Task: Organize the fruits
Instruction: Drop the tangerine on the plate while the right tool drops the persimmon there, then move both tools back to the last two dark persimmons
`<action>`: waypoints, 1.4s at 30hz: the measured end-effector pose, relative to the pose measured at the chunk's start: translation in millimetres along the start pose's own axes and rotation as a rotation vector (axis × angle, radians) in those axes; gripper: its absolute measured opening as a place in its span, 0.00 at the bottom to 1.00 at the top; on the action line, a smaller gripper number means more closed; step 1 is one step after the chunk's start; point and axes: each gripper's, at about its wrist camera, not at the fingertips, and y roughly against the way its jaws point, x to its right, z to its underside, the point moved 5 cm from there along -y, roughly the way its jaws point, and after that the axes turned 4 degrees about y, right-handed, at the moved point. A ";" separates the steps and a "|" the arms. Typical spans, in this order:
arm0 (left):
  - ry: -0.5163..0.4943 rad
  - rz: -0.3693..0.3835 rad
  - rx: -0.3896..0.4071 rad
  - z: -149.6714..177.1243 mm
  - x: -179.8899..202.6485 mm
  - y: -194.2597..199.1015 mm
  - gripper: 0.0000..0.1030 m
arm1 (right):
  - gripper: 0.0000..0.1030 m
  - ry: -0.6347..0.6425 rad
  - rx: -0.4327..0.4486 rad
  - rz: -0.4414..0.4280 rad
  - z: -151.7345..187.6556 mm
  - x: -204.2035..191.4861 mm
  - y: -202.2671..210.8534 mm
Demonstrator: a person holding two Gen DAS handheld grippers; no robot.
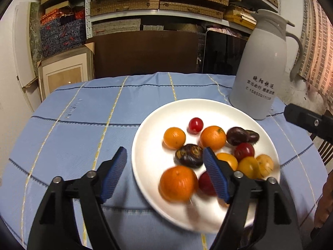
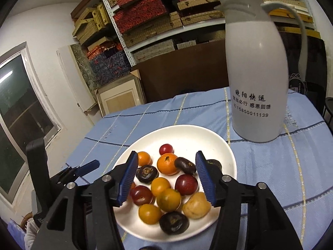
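Note:
A white plate on the blue checked tablecloth holds several fruits: oranges such as the blurred near one, red cherry tomatoes, yellow tomatoes and dark chestnuts. My left gripper is open and empty, low over the plate's left edge, with the near orange between its fingers. In the right wrist view my right gripper is open and empty above the plate, straddling a yellow tomato, a red tomato and a chestnut. The left gripper's tip shows at the left.
A tall grey thermos jug stands behind the plate at the right, also in the right wrist view. Shelves of boxes and a brown board rise behind the table. The right gripper's body shows at the right edge.

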 end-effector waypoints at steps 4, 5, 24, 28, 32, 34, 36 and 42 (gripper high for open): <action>0.016 0.012 -0.001 11.5 6.3 21.6 0.79 | 0.58 -0.020 0.007 -0.007 3.9 -4.5 21.8; 0.009 0.012 0.003 16.3 9.7 26.7 0.83 | 0.60 -0.020 0.007 -0.008 7.3 -6.6 29.7; -0.117 -0.091 0.056 110.6 39.7 93.8 0.95 | 0.68 0.181 -0.126 0.145 140.1 -9.1 67.1; -0.093 -0.081 0.031 110.2 35.4 88.5 0.95 | 0.68 0.186 -0.149 0.149 145.0 -10.1 61.2; -0.094 -0.076 0.029 109.7 35.8 88.0 0.95 | 0.69 0.198 -0.168 0.152 147.3 -11.3 56.0; -0.101 -0.075 0.033 109.9 37.7 89.2 0.95 | 0.69 0.199 -0.181 0.150 148.6 -11.3 53.2; -0.109 -0.075 0.036 110.1 39.2 89.8 0.95 | 0.69 0.188 -0.185 0.142 149.2 -10.5 52.5; -0.115 -0.075 0.033 109.6 40.4 89.4 0.95 | 0.69 0.170 -0.204 0.129 150.5 -9.0 47.5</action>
